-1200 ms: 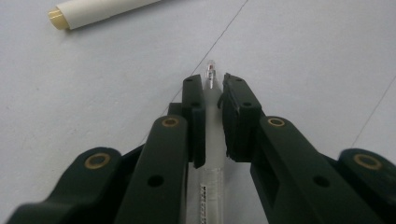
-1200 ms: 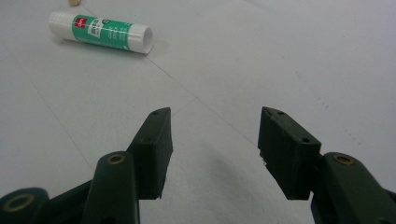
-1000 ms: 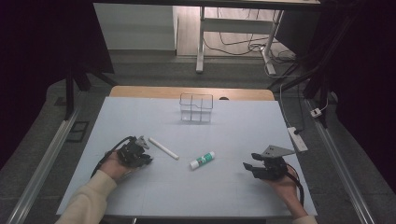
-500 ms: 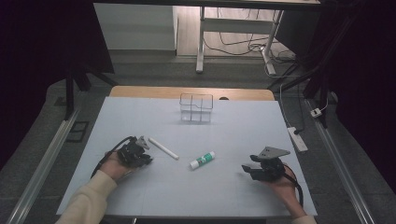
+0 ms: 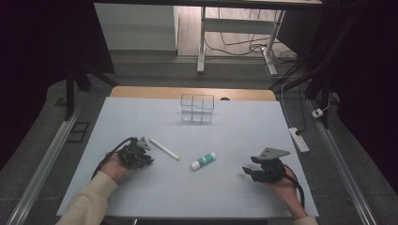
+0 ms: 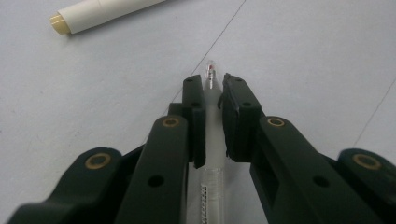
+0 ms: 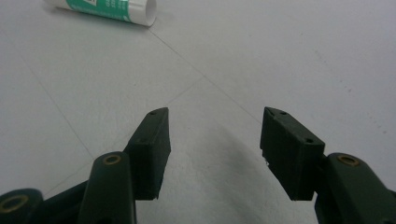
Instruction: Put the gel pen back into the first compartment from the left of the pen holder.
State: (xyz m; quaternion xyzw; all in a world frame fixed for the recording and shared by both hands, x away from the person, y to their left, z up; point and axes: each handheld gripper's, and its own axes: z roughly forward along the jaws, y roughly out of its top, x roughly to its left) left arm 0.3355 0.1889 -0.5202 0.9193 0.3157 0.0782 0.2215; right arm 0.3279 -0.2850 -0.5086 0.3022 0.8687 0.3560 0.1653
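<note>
In the high view, the person's left forearm, in a pale sleeve, comes in from the bottom left, its hand wrapped around the left tongs (image 5: 141, 154), which lie low over the pale surface (image 5: 234, 136) and point toward the far right. A white marker (image 5: 164, 149) lies just beside their tip, and a glue stick (image 5: 203, 161) with a green label lies farther right, between the two hands. The right hand grips the right tongs (image 5: 249, 171) from behind near the surface's right edge, aiming them left, grey plate on top. A clear divided organizer (image 5: 197, 108) stands well apart at the far side. In the left gripper view, the left tongs (image 6: 214, 88) are clamped on a clear pen (image 6: 212, 121) lying on the surface, its tip poking out past them; the white marker (image 6: 100, 11) lies ahead to the left. In the right gripper view, the right tongs (image 7: 215, 123) stand wide apart with bare surface between them, low and nearly level, the glue stick (image 7: 105, 8) ahead at the upper left.
</note>
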